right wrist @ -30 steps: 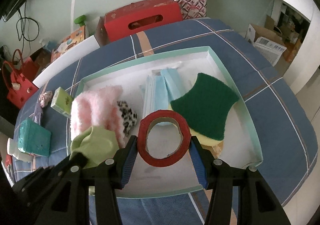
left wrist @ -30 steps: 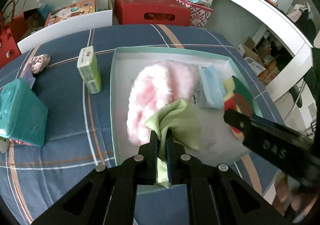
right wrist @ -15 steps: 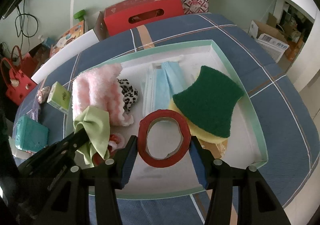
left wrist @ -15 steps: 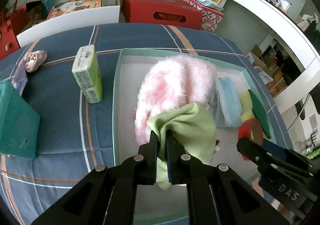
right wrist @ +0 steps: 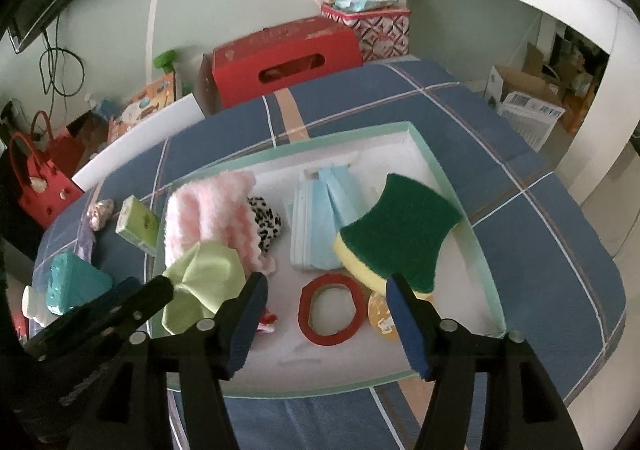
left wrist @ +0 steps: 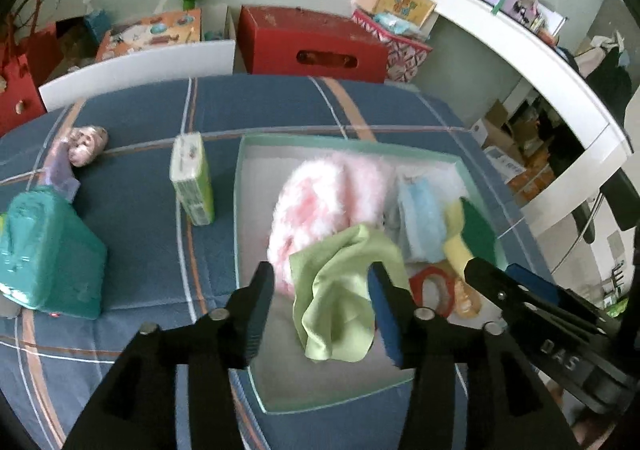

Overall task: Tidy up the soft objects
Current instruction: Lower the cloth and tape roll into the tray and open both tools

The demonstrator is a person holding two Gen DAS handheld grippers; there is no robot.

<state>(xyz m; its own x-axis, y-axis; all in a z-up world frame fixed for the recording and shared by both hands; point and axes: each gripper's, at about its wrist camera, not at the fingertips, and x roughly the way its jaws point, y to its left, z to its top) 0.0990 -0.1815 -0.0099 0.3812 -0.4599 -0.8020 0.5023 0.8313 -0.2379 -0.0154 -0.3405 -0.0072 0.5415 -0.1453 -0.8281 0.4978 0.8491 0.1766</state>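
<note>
A mint-rimmed white tray [left wrist: 240, 210] [right wrist: 452, 186] lies on the blue plaid table. In it are a pink fluffy item [left wrist: 332, 202] [right wrist: 208, 206], a light green cloth [left wrist: 344, 290] [right wrist: 200, 278], blue face masks [left wrist: 420, 210] [right wrist: 320, 218], a green-and-yellow sponge [right wrist: 400, 226] [left wrist: 472, 226] and a red tape ring [right wrist: 332, 310] [left wrist: 436, 286]. My left gripper [left wrist: 324, 290] is open, its jaws either side of the green cloth. My right gripper [right wrist: 324, 310] is open above the red tape ring.
Left of the tray stand a green tissue pack [left wrist: 192, 178] [right wrist: 138, 222], a teal pouch [left wrist: 44, 250] [right wrist: 74, 282] and a small pink toy [left wrist: 86, 138]. A leopard-print item [right wrist: 266, 222] lies beside the pink fluff. A red box [left wrist: 312, 42] stands behind the table.
Both grippers have opened. The left let go of the green cloth, which now lies in the tray. The right let go of the red tape ring, which lies on the tray floor.
</note>
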